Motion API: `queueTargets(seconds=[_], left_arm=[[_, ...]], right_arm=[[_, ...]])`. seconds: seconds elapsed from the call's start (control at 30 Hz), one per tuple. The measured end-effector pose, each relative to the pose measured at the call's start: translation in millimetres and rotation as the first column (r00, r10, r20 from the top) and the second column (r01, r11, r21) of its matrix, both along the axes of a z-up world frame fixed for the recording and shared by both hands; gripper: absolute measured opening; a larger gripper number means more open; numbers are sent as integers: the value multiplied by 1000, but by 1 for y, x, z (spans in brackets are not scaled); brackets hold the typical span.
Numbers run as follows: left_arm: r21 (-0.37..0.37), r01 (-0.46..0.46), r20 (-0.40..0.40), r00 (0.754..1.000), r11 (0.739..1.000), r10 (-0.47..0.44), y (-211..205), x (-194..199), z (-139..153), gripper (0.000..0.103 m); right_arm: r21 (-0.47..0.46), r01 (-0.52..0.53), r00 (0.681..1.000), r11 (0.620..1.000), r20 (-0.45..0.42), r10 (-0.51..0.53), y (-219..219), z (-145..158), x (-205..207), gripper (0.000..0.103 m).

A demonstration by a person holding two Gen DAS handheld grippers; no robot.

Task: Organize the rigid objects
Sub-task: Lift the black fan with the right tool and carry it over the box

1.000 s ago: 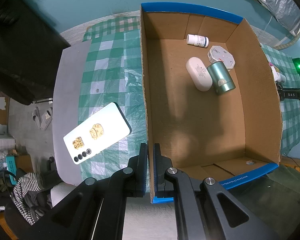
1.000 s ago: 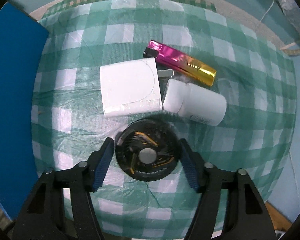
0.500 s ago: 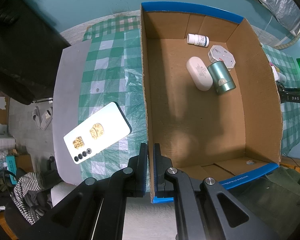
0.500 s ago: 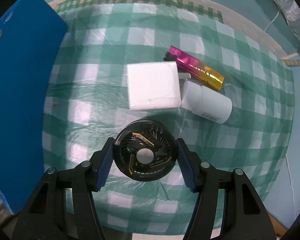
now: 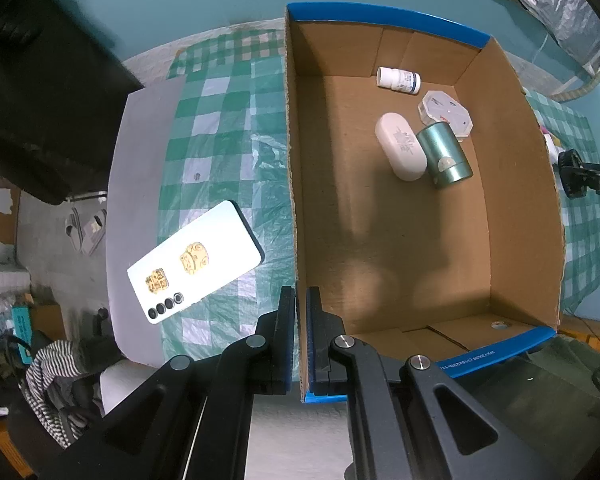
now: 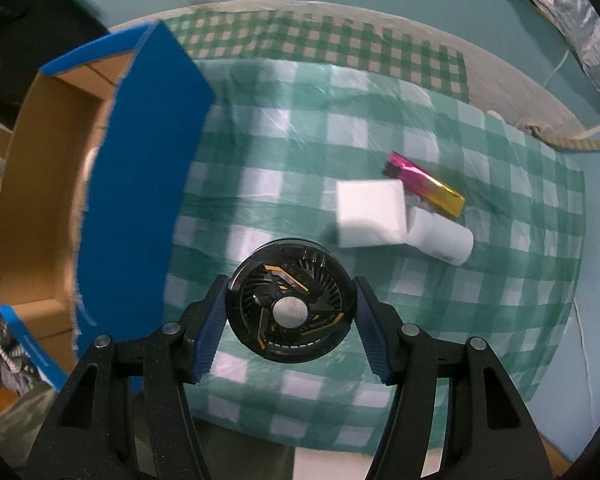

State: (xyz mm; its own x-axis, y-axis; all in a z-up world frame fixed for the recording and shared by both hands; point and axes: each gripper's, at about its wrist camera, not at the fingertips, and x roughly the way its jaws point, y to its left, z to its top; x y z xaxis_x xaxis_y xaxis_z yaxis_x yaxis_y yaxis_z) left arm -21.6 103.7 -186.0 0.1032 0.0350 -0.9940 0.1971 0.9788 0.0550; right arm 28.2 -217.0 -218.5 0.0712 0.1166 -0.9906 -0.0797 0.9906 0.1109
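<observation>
My right gripper is shut on a round black fan with orange marks, held off the checked cloth. Below it lie a white block, a white bottle and a pink-and-gold lighter. The cardboard box with blue outside stands to the left. My left gripper is shut on the box's near left wall. Inside the box lie a white pill bottle, an octagonal white case, a white oval case and a teal cylinder. The right gripper with the fan shows past the box's right wall.
A white phone with gold stickers lies face down on the checked cloth, left of the box. Clothes and clutter sit on the floor past the table's left edge. A silvery sheet and a cord lie at the upper right beyond the cloth.
The right gripper has lifted the fan off the cloth and moved toward the box, so the items below look smaller and the box's inside comes into view. The left gripper has not moved.
</observation>
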Motion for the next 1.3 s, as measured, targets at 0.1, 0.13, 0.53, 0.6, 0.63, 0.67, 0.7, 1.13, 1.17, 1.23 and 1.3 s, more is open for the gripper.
queueTargets(seconds=[0.1,0.13,0.53,0.6,0.63,0.67,0.7,1.13,1.17,1.23,1.3], left_arm=[[0,-5,-2,1000,1000,5,0,1,0,4],[1,-8,-4,1000,1000,8,0,2,0,3],[0,-8,-5,1000,1000,8,0,2,-2,3],[0,-8,-5,1000,1000,8,0,2,-2,3],[1,-8,-5,1000,1000,8,0,2,-2,4],[0,-8,-5,1000,1000,8,0,2,-2,4],[1,-9,-5,1000,1000,9,0,2,-2,4],[-1,-12,-8,1000,1000,12,1,2,-3,4],[-1,-12,-8,1000,1000,12,2,2,-3,3],[-1,-14,-9,1000,1000,14,2,2,-3,4],[-1,-15,-9,1000,1000,15,2,2,-3,4]], right_arm=[[7,-17,1000,1000,12,17,15,9,-1,61],[12,-24,1000,1000,18,24,17,11,1,61],[21,-91,994,996,58,89,51,45,7,61],[22,-104,993,994,66,102,57,50,9,61],[23,-113,991,993,72,111,61,54,10,61],[24,-119,990,993,77,117,64,56,11,61],[25,-128,989,991,84,126,68,59,13,61],[16,-258,960,966,119,255,121,74,25,61],[10,-267,957,964,121,264,125,74,27,61],[-7,-285,951,958,121,284,132,73,29,61],[-11,-300,947,954,121,299,137,71,31,61]])
